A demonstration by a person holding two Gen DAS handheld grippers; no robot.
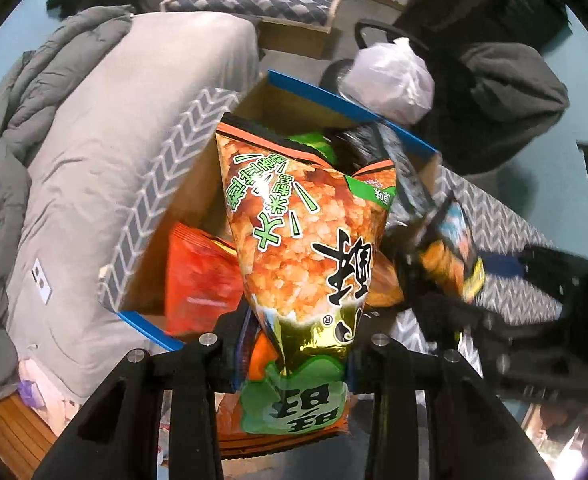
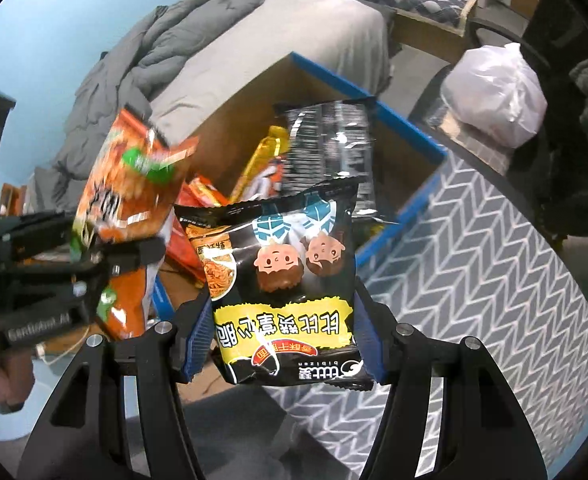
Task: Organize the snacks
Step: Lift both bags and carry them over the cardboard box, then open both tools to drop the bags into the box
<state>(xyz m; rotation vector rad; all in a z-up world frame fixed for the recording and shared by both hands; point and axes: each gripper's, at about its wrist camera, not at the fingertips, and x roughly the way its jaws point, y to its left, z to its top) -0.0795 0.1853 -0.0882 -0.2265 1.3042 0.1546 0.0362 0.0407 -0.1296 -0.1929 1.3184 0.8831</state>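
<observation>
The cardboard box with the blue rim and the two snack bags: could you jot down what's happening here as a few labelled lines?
Left gripper: clamped on the orange-and-green rice cracker bag
Right gripper: clamped on the black noodle snack bag with cartoon faces
Box: open cardboard box with blue rim, beside a grey bed
Box contents: red packet, black-and-silver packet, other snacks
Both bags: held above the box

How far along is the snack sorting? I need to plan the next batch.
Done: several packets already lie in the cardboard box. In hand: left gripper holds an orange rice-cracker bag, right gripper a black noodle-snack bag. Left: dropping both in.
</observation>
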